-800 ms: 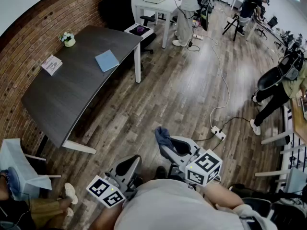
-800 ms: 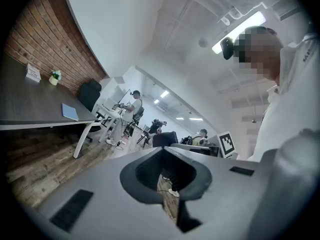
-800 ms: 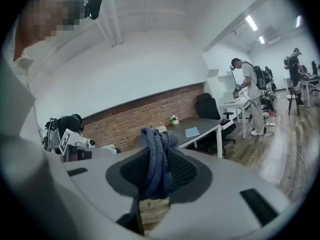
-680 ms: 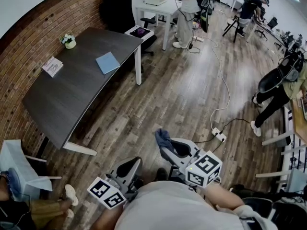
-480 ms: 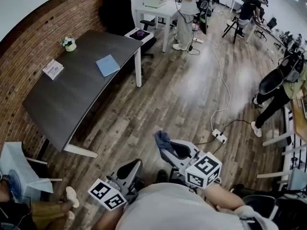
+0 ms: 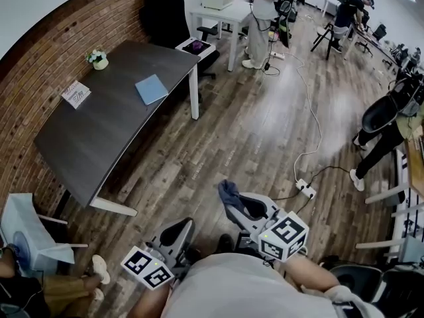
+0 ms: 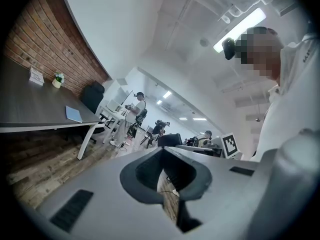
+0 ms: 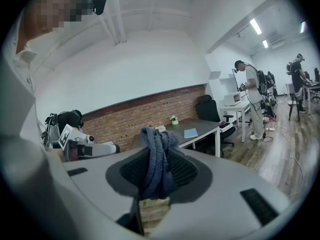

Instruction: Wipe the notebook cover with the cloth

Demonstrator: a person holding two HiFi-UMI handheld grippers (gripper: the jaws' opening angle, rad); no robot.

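Currently on my feed, large to small.
- Wood floor: beneath both grippers.
- Dark desk: along brick wall, well apart from grippers.
- Right gripper: jaws clamped on cloth.
- Left gripper: jaws closed together, I see nothing between them.
- Blue notebook: closed, flat on desk near its floor-side edge, far from both grippers.
- Dark blue cloth: bunched, sticking up past right jaw tips.
- Leaflet, small potted plant: on desk, wall side.
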